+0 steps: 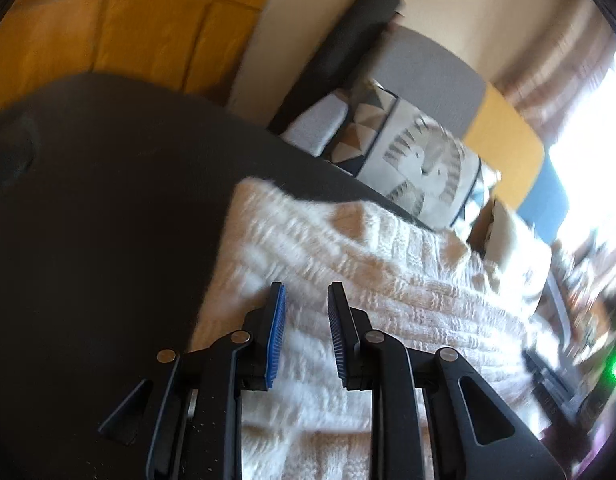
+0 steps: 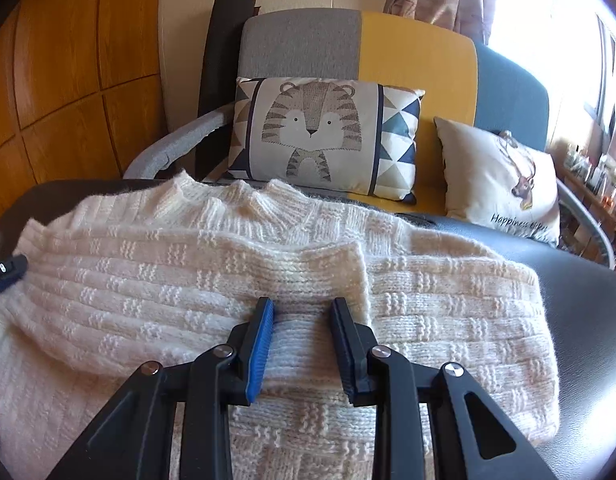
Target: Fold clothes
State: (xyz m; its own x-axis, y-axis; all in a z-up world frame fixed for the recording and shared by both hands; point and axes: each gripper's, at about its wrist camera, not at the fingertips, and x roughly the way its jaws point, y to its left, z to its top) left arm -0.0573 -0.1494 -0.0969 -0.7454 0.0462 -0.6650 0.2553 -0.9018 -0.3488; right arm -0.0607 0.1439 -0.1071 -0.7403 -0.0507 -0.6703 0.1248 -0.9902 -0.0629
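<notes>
Lying across a dark table (image 2: pixel 588 320): one cream knitted sweater (image 2: pixel 148 280), sleeve folded over its chest, collar toward a sofa (image 2: pixel 300 40). Right gripper (image 2: pixel 302 308): jaws part-open over the folded sleeve, knit between them; grip cannot be told. Left gripper (image 1: pixel 306 294): jaws narrowly apart above the sweater's edge, grip unclear. Behind: tiger cushion (image 2: pixel 312 132), beige cushion (image 2: pixel 496 172)
</notes>
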